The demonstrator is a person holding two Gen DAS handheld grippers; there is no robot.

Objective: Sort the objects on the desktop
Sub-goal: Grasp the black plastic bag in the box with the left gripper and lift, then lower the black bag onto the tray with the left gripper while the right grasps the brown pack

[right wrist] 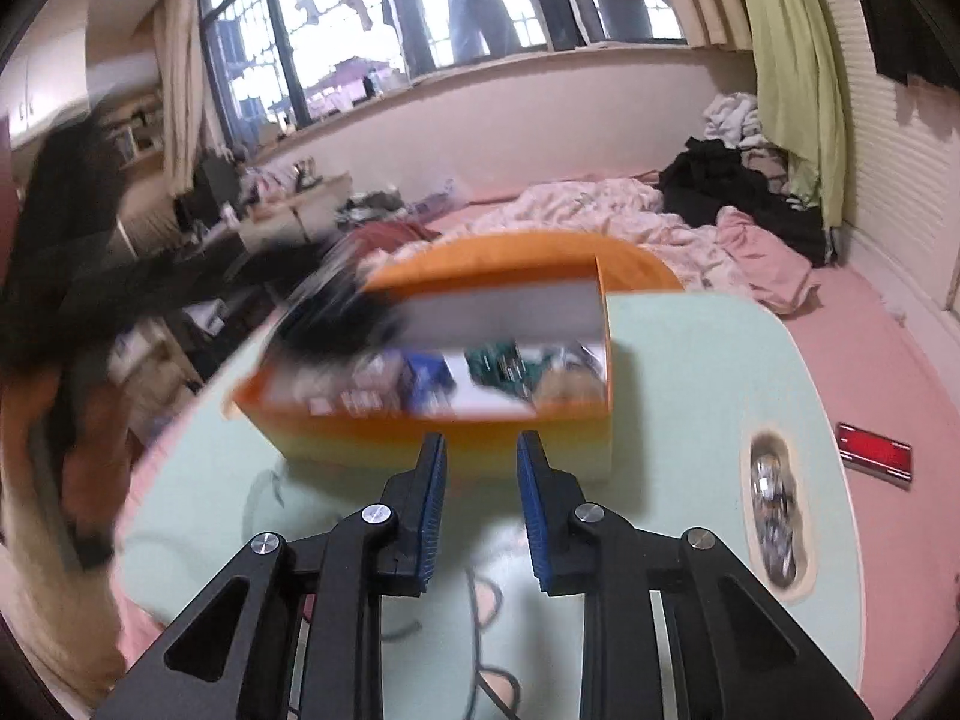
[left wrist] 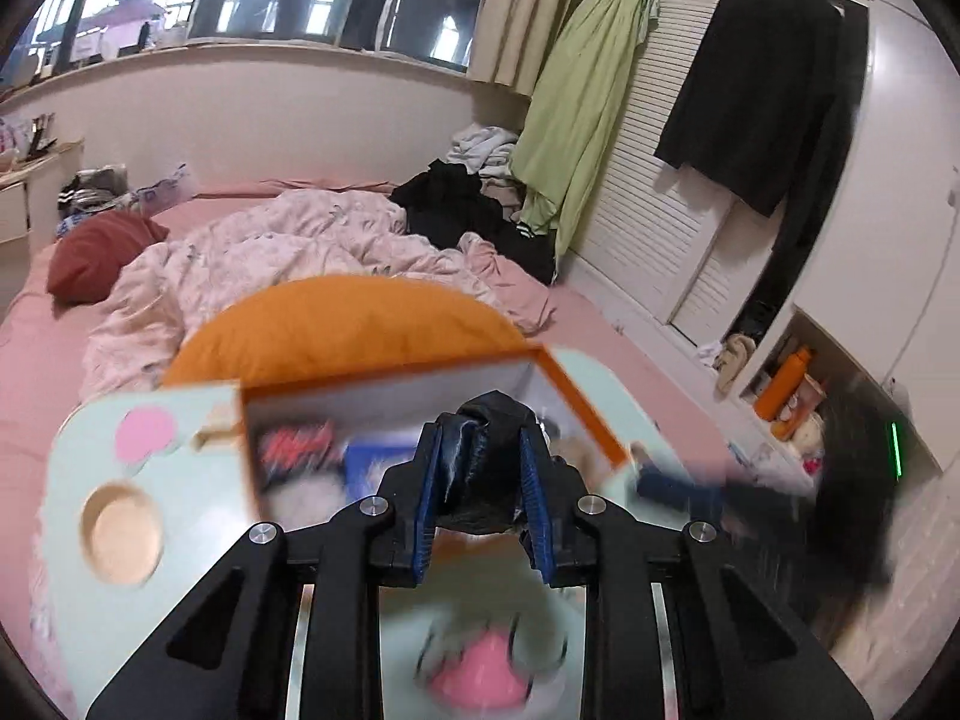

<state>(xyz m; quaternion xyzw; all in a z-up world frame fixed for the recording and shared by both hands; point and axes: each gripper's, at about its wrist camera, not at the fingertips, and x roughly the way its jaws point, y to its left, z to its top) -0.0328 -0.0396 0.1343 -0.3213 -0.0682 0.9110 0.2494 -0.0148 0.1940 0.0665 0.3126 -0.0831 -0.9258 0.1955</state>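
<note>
1. Left wrist view: you're mid-drop-off, I'd say. The left gripper (left wrist: 480,486) has its jaws closed partway on a dark, crumpled, glossy soft item (left wrist: 487,450) (pouch or wrapper, can't tell which). It sits right between the blue pads, bulging out past the tips.
2. Same view: the item hangs over the near-right part of the orange box (left wrist: 420,396), which stands on the pale green tabletop (left wrist: 198,516). The box already holds blurred bits, a red-black pack and something blue among them. Whether the item touches the box floor, can't tell; too much blur.
3. Next move, my guess: get the item fully inside the orange walls, then open the jaws and let it drop clear of the right-hand rim.
4. Right wrist view: the right gripper (right wrist: 480,456) has its jaws part open w/ nothing between them, tips near the box's near wall, not touching it as far as I can see.
5. Same view: a dark smear over the box's left end is prob. the left gripper w/ its load, badly blurred. A round recess (right wrist: 774,516) in the tabletop at right holds shiny bits, maybe coins; likely your next pick.
</note>
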